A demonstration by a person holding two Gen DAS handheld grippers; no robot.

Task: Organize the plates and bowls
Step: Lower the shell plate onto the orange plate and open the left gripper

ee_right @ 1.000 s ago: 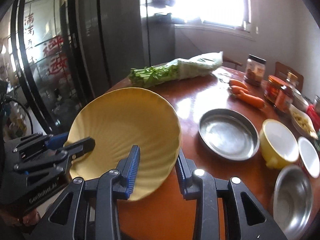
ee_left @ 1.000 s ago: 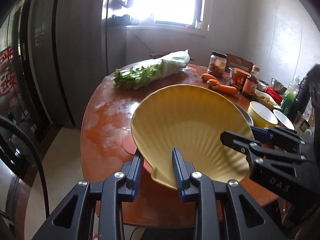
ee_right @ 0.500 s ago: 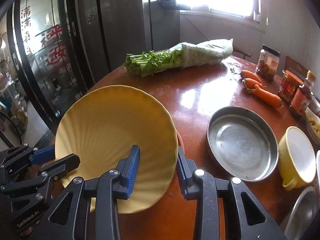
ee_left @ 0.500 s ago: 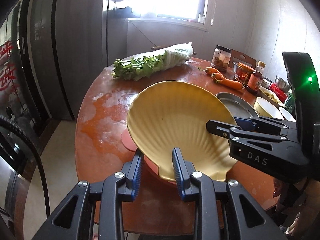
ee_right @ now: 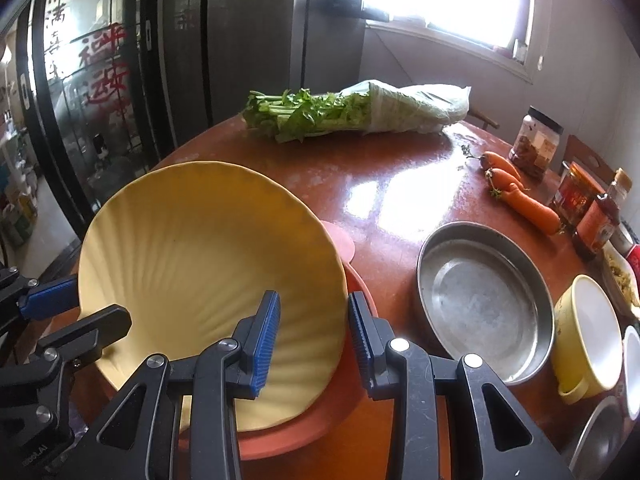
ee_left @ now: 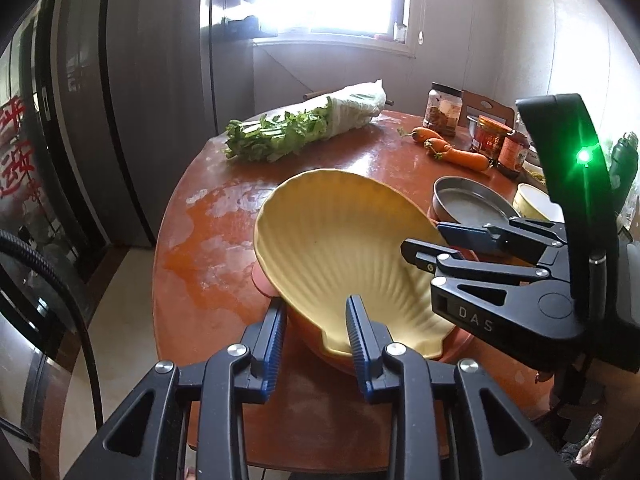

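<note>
**Shell plate held at both edges over the orange plate**

Where the counter [ee_left: 224,240] curves toward its near edge, the yellow plate [ee_left: 344,248] sits tilted, its low end down in an orange plate [ee_right: 320,420] and its far rim raised. It is shaped like a scallop shell, pale yellow, with ribs fanning out from the narrow low end to a wavy rim. The left gripper [ee_left: 316,332] pinches that narrow end, its blue fingers [ee_left: 356,328] drawn close with the rim between them. The right gripper [ee_right: 312,332] pinches the plate's right rim the same way, one finger inside the dish and one outside.

The orange plate lies close to the counter's near edge. Beyond the yellow plate the counter is open, reddish and glossy, as far as a bag of greens [ee_right: 352,112] at the far side. To the right, just beside the orange plate, stands a round metal pan [ee_right: 484,304]; next to it a yellow bowl [ee_right: 588,336]. Carrots [ee_right: 520,196] and jars [ee_left: 444,110] line the far right. To the left the counter drops off toward dark glass doors [ee_right: 100,100].
</note>
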